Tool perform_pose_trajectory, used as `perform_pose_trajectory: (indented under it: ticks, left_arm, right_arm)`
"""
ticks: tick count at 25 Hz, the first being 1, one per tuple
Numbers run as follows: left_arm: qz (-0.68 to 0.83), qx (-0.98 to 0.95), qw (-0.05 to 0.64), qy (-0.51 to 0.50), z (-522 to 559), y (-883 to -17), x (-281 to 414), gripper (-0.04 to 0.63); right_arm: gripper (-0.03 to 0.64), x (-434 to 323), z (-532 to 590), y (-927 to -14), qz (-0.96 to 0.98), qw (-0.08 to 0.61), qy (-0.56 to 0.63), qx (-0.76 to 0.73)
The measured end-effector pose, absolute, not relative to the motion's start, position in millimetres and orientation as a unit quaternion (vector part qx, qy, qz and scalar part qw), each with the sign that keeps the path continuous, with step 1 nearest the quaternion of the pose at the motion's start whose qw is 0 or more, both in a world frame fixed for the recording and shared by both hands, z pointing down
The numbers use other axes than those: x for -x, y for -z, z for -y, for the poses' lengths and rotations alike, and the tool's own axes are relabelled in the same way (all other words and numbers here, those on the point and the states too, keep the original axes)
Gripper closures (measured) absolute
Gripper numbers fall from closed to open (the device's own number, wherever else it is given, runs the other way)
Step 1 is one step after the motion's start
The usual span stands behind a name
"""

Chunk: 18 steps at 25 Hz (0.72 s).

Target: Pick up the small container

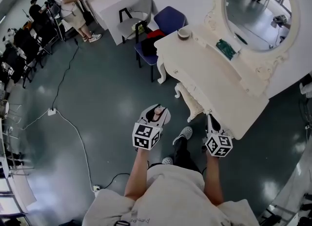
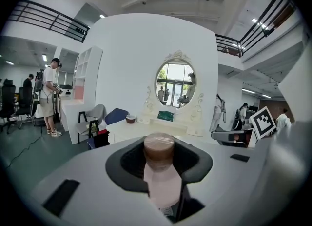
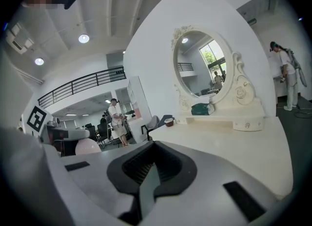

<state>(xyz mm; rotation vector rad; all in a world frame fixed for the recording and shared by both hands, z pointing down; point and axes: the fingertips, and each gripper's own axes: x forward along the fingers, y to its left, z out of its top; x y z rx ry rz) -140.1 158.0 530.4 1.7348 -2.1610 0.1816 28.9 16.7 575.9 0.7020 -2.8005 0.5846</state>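
The left gripper point(image 1: 155, 112) holds the small container point(image 2: 159, 171): its jaws stand half apart and press on the pink body, just under the brown lid point(image 2: 158, 147). The container is not over the dressing table point(image 1: 219, 88) – it hangs in the air in front of the table's front edge, with only the floor point(image 1: 107, 98) below it. This is the main danger, I think: the body looks smooth and the jaws touch only a narrow part of it, so a quick swing or a tilt could let it slide out and fall to the floor. The right gripper point(image 3: 148, 174) is closed and empty, close to the front edge of the table – a careless move could knock it against that edge.
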Motion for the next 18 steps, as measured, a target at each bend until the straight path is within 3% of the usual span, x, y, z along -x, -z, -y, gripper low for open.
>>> perform_pose_trajectory:
  ticks: [9, 18]
  left_arm:
    - [0.749, -0.639, 0.161, -0.07, -63.8, -501.5, 177.0, 0.456]
    - [0.741, -0.655, 0.14, -0.055, 15.2, -486.1, 205.0, 0.456]
  right_arm:
    - [0.6, -6.1, 64.1, -571.4, 0.934, 0.106, -0.205, -0.272]
    - [0.6, 9.9, 145.5, -555.0, 0.929, 0.056, -0.211, -0.298]
